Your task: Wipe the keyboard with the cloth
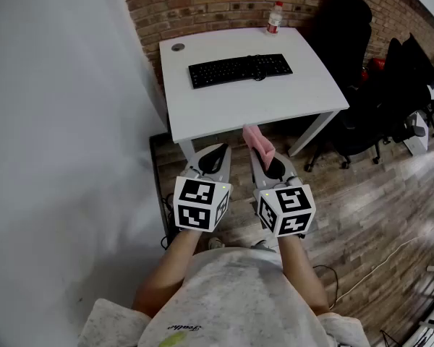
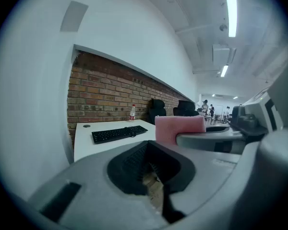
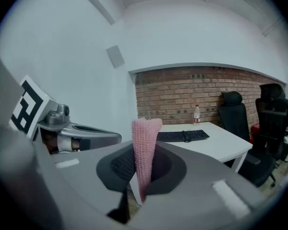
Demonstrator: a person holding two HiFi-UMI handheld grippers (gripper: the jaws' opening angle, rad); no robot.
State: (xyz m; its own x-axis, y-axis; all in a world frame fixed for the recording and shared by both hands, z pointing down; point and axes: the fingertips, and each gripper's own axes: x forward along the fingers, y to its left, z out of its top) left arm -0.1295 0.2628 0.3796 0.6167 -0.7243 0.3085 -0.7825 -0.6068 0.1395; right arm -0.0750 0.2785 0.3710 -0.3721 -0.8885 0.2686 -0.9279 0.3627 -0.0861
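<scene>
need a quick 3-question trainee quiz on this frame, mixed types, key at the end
1. Multiple choice: what does the right gripper hold?
A) the cloth
B) a bottle
C) nothing

2. Fill in: the keyboard lies on the white ___.

3. True or false: the cloth is touching the keyboard.

Key:
1. A. The jaws are shut on the pink cloth.
2. desk
3. False. The cloth is held in the air, short of the desk.
</scene>
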